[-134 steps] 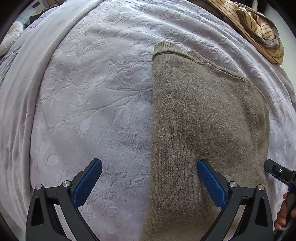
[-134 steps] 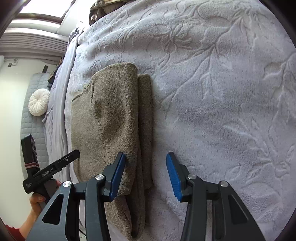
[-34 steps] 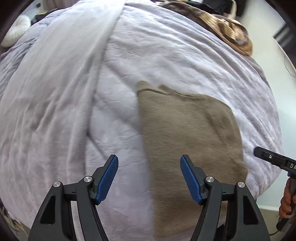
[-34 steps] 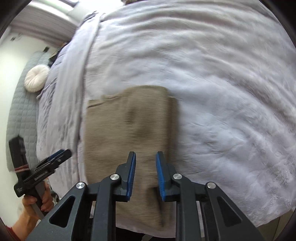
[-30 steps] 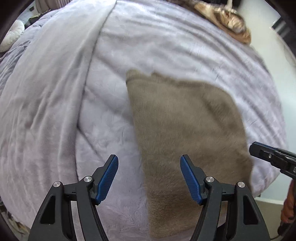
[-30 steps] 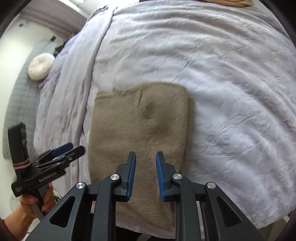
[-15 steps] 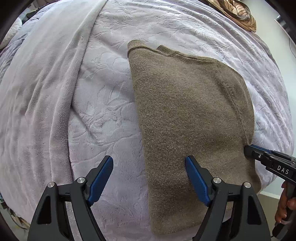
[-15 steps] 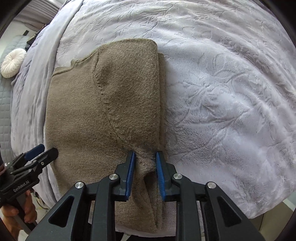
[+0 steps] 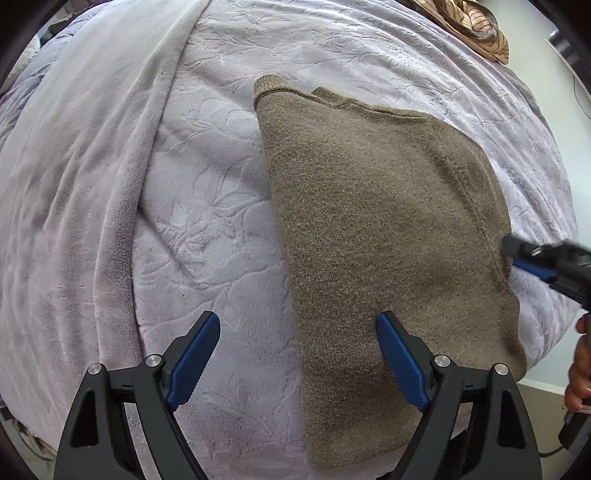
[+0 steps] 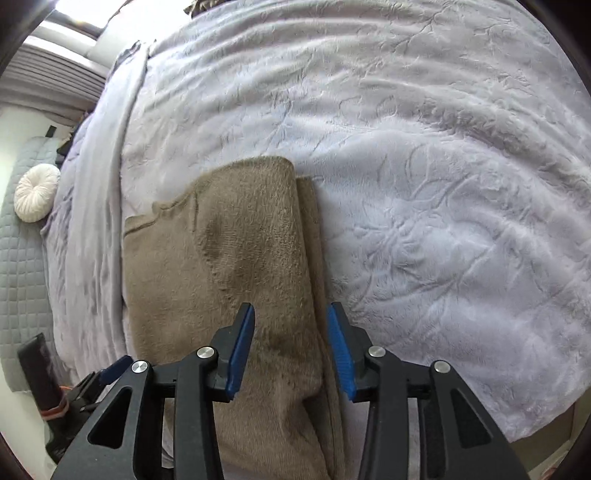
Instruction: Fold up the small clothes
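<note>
A lilac embossed blanket (image 9: 207, 192) covers the bed. A striped garment (image 9: 476, 29) lies at its far edge — a round white cushion (image 10: 36, 192) sits apart.

A wide bed fills the room, spread with a pale lilac blanket (image 10: 424, 155) embossed with leaves and branches; a plain fold of it (image 9: 92, 177) runs down one side. A round white cushion (image 10: 36, 192) sits on a grey quilted headboard (image 10: 22, 280). Daylight pours through a window (image 10: 77, 16). A striped tan cloth (image 9: 469, 26) lies by the far edge near a white wall (image 9: 532, 22).
</note>
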Available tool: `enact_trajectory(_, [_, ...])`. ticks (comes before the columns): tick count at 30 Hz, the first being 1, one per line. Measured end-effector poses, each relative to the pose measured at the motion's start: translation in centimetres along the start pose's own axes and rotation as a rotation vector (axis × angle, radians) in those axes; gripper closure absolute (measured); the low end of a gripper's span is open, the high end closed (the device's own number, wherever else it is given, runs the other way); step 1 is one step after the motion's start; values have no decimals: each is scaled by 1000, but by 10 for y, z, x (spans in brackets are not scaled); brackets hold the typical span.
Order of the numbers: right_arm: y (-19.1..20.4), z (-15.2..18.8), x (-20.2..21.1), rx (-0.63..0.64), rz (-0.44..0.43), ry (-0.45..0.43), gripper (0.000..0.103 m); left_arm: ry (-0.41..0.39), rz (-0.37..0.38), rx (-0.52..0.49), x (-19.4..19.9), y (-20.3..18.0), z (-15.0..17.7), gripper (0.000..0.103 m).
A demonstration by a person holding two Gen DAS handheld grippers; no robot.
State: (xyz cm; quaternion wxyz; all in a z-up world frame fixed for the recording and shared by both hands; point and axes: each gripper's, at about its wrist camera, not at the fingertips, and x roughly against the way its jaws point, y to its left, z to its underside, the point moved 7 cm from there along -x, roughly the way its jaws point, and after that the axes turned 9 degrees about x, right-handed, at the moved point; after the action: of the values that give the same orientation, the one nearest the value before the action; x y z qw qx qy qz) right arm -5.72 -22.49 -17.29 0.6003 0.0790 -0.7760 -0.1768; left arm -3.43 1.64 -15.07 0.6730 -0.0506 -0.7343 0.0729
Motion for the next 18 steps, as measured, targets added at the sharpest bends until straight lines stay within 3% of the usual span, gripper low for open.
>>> enact_trajectory(1, [-1, 3, -9, -1, 32, 34, 69, 3, 4, -5, 0, -1, 0, 16])
enact_trajectory(2, [-3, 6, -15, -1, 55, 54, 70, 4, 4, -8, 0, -2, 0, 16])
enact_trajectory(7, [-7, 14, -20, -12, 97, 50, 70, -1, 1, -13, 0, -5, -1, 16])
enact_trajectory(18, [-21, 38, 13, -5, 222, 56, 66, 3, 10, -29, 1, -4, -2, 16])
